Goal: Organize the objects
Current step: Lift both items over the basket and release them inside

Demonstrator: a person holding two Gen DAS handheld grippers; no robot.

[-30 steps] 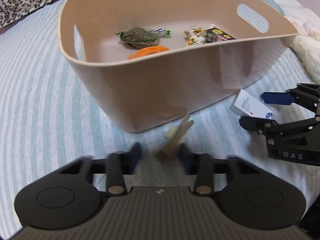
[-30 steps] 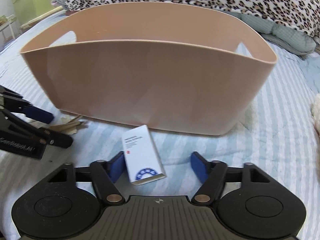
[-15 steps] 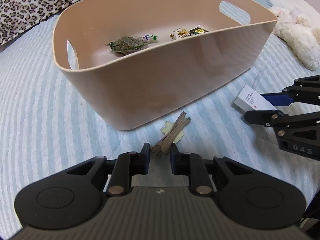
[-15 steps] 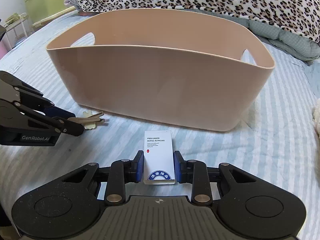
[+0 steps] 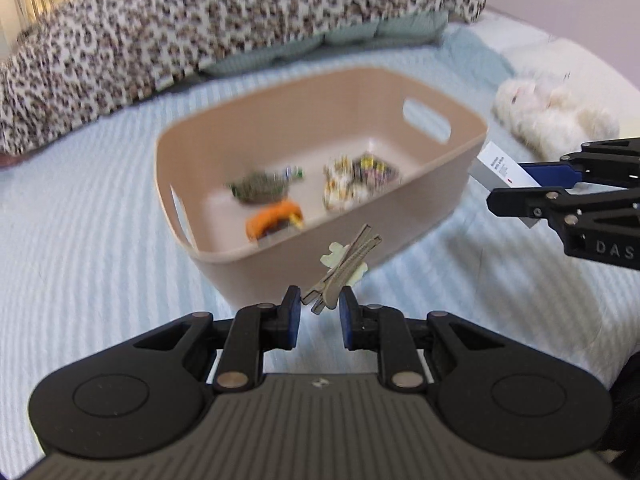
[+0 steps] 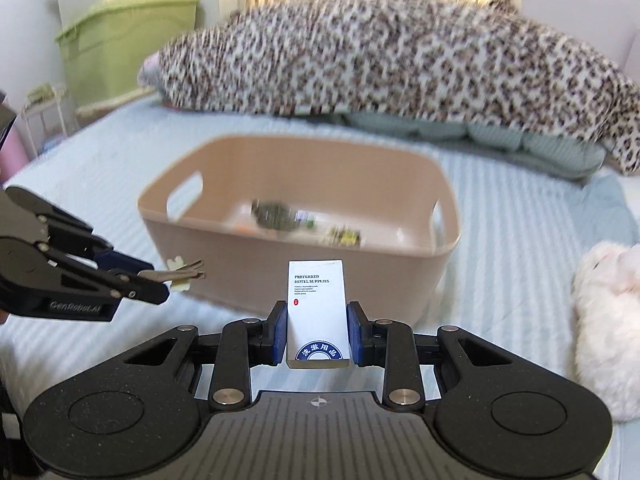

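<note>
metal keys (image 5: 343,270) with a pale tag sit pinched in the left gripper (image 5: 319,314), its blue pads closed on the bunch, and a second ago they lay on the striped bedspread (image 5: 80,240) just outside the near wall of the bin; now they hang in the air in front of that wall, lifted clear of the bed. further right, the beige bin (image 5: 420,216) stands in the middle of the bed, already holding a few wrapped packets and an orange item on its floor. right again, the right gripper (image 6: 318,334) is clamped on a white hotel supplies box (image 6: 317,312), which a second ago rested flat on the bedspread by the bin's near right corner and now rides upright between the pads, raised near rim height. both pickups look done, so the task has likely moved on to carrying each item over the near rim and letting go inside. the blur suggests both hands are moving fast, so a loose hold on the thin keys could slip.
</note>
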